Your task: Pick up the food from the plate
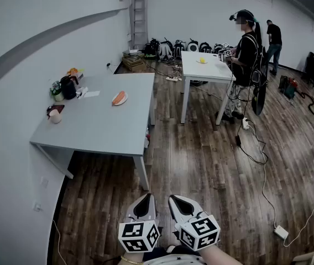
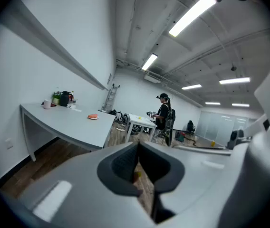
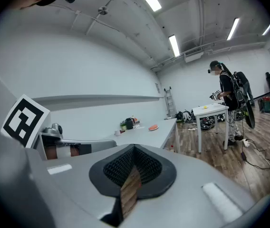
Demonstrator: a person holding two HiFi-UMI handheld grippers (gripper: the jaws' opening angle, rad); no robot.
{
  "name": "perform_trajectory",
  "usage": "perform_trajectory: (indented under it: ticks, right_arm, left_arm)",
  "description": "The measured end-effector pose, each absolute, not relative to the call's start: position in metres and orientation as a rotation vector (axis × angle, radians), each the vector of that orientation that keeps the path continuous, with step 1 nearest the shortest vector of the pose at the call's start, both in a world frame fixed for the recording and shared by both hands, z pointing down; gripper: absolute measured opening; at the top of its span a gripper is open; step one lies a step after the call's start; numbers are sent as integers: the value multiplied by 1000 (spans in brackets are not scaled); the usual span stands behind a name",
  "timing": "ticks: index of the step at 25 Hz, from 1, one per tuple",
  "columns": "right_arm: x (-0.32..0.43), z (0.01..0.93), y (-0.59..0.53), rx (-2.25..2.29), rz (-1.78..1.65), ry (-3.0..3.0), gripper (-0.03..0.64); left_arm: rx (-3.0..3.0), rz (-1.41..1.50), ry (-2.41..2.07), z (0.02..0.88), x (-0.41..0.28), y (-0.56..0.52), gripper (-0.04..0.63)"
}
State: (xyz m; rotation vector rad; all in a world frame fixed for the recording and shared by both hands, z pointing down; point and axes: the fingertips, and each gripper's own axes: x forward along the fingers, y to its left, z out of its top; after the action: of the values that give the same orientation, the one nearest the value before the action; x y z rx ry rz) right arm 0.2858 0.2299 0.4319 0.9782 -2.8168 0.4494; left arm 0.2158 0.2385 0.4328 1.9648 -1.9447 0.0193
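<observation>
The food (image 1: pixel 120 98) is an orange and white piece on a small plate, lying on the grey table (image 1: pixel 107 128) far ahead at the left. It also shows small in the left gripper view as the food (image 2: pixel 93 117) and in the right gripper view as the food (image 3: pixel 153 127). My left gripper (image 1: pixel 145 197) and right gripper (image 1: pixel 175 199) hang side by side low over the wooden floor, well short of the table. Both are shut with nothing between the pads. The left gripper (image 2: pixel 137 147) and the right gripper (image 3: pixel 134 149) point towards the room.
A cup (image 1: pixel 55 116), a dark jug (image 1: pixel 68 87) and small items stand at the grey table's far left. Beyond is a white table (image 1: pixel 204 68) with a person (image 1: pixel 245 54) at it; a second person (image 1: pixel 273 40) stands behind. Bags line the far wall. Cables and a power strip (image 1: pixel 281 232) lie on the floor.
</observation>
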Motion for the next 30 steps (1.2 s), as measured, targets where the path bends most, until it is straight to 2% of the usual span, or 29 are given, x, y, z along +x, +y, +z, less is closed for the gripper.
perform_trajectory:
  ticks: [13,30]
  right_arm:
    - [210,434,205,842,437,-2845,-2]
    - [-13,420,115,824,393,-2859,-2]
  left_arm:
    - [1916,-33,-1983,431,148,212,8]
    - [1915,16,-2027,411,-72,131,8]
